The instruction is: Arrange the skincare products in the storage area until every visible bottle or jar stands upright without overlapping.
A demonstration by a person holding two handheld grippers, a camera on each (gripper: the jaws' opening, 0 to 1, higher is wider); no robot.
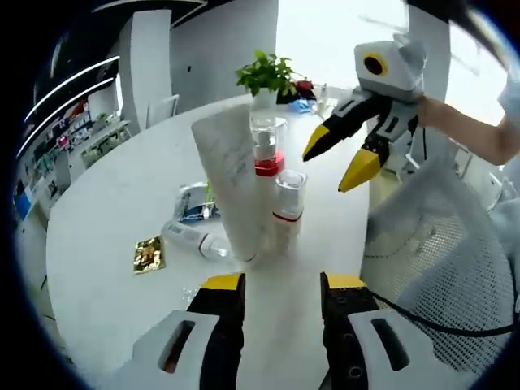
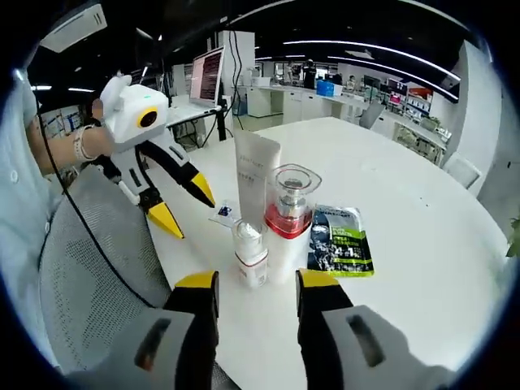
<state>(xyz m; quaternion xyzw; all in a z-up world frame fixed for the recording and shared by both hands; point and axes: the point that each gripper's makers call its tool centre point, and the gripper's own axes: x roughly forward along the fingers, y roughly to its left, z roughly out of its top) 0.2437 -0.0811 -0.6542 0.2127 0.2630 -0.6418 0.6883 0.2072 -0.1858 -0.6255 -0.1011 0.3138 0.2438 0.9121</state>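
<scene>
In the left gripper view, the left tongs [image 1: 281,296] stand released at the near edge of the round white counter [image 1: 106,268], nothing between their yellow-tipped jaws. Just beyond them three skincare products stand upright in a tight cluster: a tall white tube [image 1: 230,183] on the left, a small clear-capped bottle [image 1: 288,210] on the right, and a red-collared pump bottle [image 1: 266,150] behind them. Whether they touch cannot be told. Left of the cluster a small bottle [image 1: 195,238] lies on its side, with a gold sachet [image 1: 149,253] nearer left and a printed sachet [image 1: 195,201] behind. Farther off, the right tongs [image 1: 337,158] hover released above the counter's right side, over a mesh chair [image 1: 439,244]. A potted plant [image 1: 266,75] sits at the far edge.
</scene>
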